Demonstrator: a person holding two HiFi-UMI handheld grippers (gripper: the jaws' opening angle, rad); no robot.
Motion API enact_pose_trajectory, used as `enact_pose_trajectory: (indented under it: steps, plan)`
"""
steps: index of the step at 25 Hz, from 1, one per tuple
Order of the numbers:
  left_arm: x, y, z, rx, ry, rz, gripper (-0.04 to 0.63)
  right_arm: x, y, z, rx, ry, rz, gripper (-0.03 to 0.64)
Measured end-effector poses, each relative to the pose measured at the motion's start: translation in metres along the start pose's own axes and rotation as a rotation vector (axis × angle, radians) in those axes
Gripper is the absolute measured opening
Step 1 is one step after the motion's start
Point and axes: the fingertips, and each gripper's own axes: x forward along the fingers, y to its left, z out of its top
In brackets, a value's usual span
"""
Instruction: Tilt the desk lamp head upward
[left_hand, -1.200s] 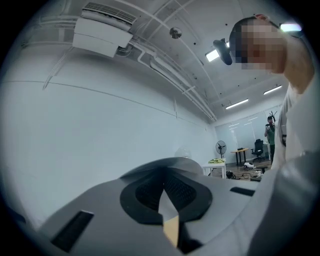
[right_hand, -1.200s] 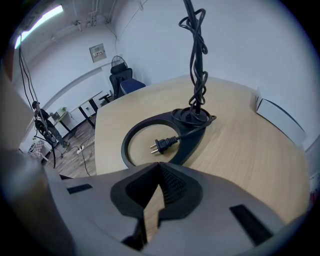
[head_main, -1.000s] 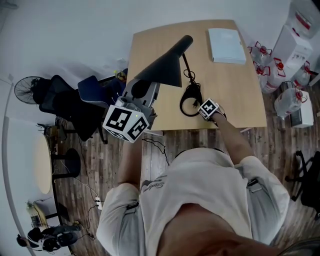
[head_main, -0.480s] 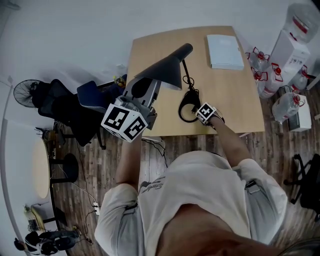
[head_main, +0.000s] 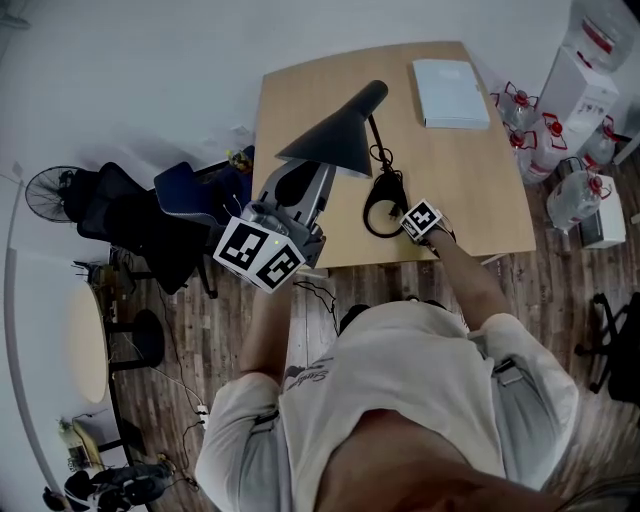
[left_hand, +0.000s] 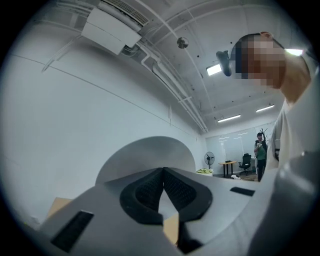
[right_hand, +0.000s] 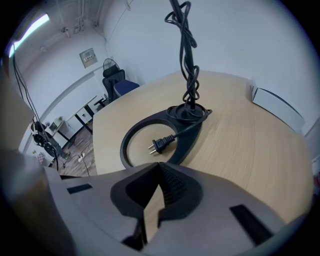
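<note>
Left gripper (left_hand: 163, 171): jaws closed, pads meeting at the tips. It points up at the dark cone-shaped lamp shade (head_main: 335, 140), and in the left gripper view the shade's curved wall rises right behind the tips. I can't tell whether the rim is nipped between the pads or the tips are only against it.

Right gripper (right_hand: 160, 166): jaws closed too, nothing between the pads, just bare wood showing behind them. I hold it low at the near edge of the light wooden tabletop (head_main: 470, 190), just beside the lamp's black ring-shaped base (right_hand: 131, 135).

Lamp position: the base sits close to the near edge, roughly mid-width. The thin black stem (head_main: 375, 135) runs up from it toward the far edge. The shade hangs over the left half of the tabletop, narrow neck toward the far edge and wide mouth toward the near left corner, above my left gripper.

The black power cord (right_hand: 189, 75) is twisted around the stem, and its two-pin plug (right_hand: 161, 144) lies on the wood inside the ring.

A flat white rectangular box (head_main: 452, 92) lies near the far right corner, well apart from the lamp.
</note>
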Motion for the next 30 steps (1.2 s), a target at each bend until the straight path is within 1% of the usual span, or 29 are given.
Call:
enact_pose_trajectory:
  steps: [5,8,11,15,16,17,19,20,21,24,26,28,30]
  plan:
    - [-0.013,-0.004,-0.019,-0.019,0.052,-0.029,0.014,-0.004,-0.002,0.001,0.03,-0.04,-0.052,-0.005]
    - [-0.031,0.001,-0.033,-0.083,0.074,-0.042,0.014,-0.009,0.007,-0.002,0.047,-0.08,-0.092,-0.005]
    - [-0.046,0.005,-0.048,-0.127,0.097,-0.052,0.014,-0.021,0.022,-0.005,0.059,-0.125,-0.116,-0.005]
    - [-0.065,0.001,-0.075,-0.216,0.125,-0.07,0.014,-0.05,0.04,-0.003,0.057,-0.198,-0.147,-0.005]
    - [-0.072,0.0,-0.082,-0.221,0.136,-0.071,0.014,-0.059,0.048,-0.003,0.056,-0.218,-0.148,-0.005]
    - [-0.079,-0.001,-0.089,-0.206,0.15,-0.063,0.014,-0.067,0.058,-0.002,0.055,-0.239,-0.142,-0.005]
    - [-0.091,-0.001,-0.105,-0.134,0.191,-0.028,0.014,-0.086,0.076,-0.001,0.042,-0.279,-0.136,-0.005]
    - [-0.095,-0.002,-0.112,-0.101,0.209,-0.015,0.014,-0.098,0.084,0.0,0.029,-0.301,-0.147,-0.005]
    - [-0.099,-0.003,-0.119,-0.086,0.22,-0.013,0.014,-0.11,0.089,0.003,0.014,-0.328,-0.166,-0.005]
    - [-0.105,-0.009,-0.135,-0.122,0.23,-0.034,0.014,-0.147,0.107,0.014,-0.014,-0.417,-0.227,-0.005]
    - [-0.111,-0.015,-0.143,-0.134,0.24,-0.041,0.014,-0.171,0.123,0.017,-0.004,-0.462,-0.253,-0.005]
    - [-0.116,-0.015,-0.149,-0.125,0.25,-0.042,0.014,-0.191,0.135,0.021,0.0,-0.485,-0.29,-0.005]
    - [-0.12,-0.012,-0.156,-0.137,0.26,-0.038,0.014,-0.203,0.145,0.026,-0.022,-0.485,-0.337,-0.005]
